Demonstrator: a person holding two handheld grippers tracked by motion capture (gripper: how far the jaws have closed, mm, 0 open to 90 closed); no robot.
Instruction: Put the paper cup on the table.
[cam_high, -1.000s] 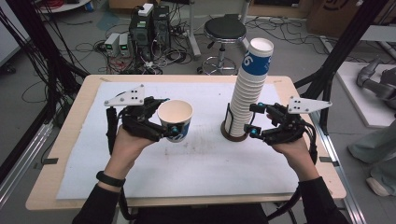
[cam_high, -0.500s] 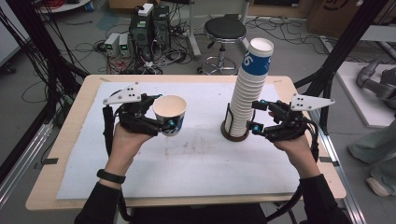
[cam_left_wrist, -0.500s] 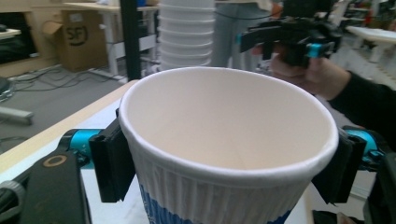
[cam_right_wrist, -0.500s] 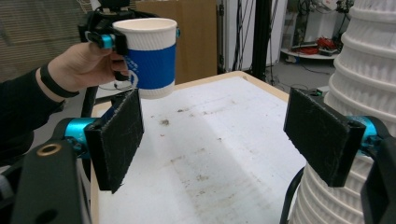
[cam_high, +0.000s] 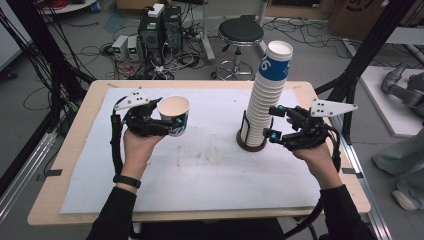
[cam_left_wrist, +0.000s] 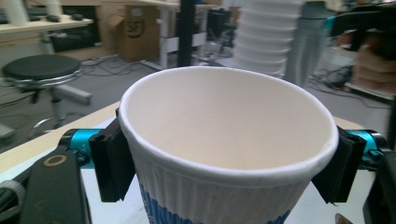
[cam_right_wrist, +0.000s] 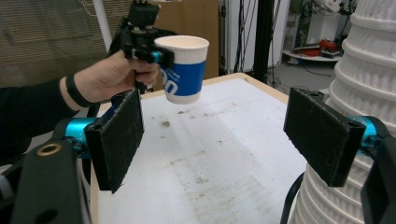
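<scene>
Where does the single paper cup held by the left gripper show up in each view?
High view: the paper cup sits left of centre, clamped in the left gripper.
Left gripper view: the cup sits front and centre, between the pads.
Right gripper view: upper left.
Shared landmark: the cup stack.

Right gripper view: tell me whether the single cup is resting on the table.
No, the cup hangs in the air above the table, clamped by the left gripper, with a clear gap under its base.
</scene>
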